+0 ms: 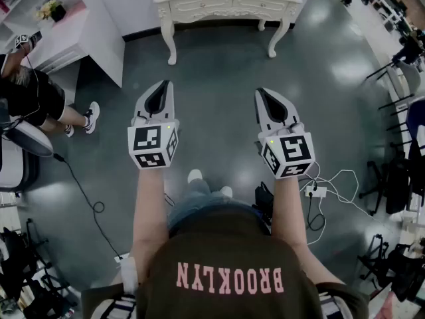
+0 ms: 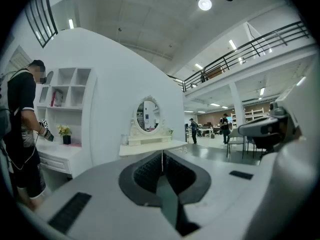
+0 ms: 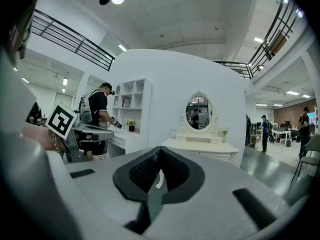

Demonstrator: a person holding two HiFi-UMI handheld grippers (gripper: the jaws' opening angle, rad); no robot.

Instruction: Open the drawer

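Cream drawer (image 1: 199, 6), fully closed

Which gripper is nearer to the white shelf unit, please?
Left. The left gripper hovers off the shelf unit's near corner; the right gripper sits farther over, past the left one.

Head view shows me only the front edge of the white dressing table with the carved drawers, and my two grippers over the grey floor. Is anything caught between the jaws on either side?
Observer: No. The left gripper view looks straight along the left gripper. Its jaws meet at the tips with nothing between them.
Operator: And the right one?
Observer: The right gripper view shows the right gripper shut and empty too.
Operator: Does anything stand on the table top?
Observer: Yes, an oval mirror in a white carved frame stands upright at the back of the white dressing table.
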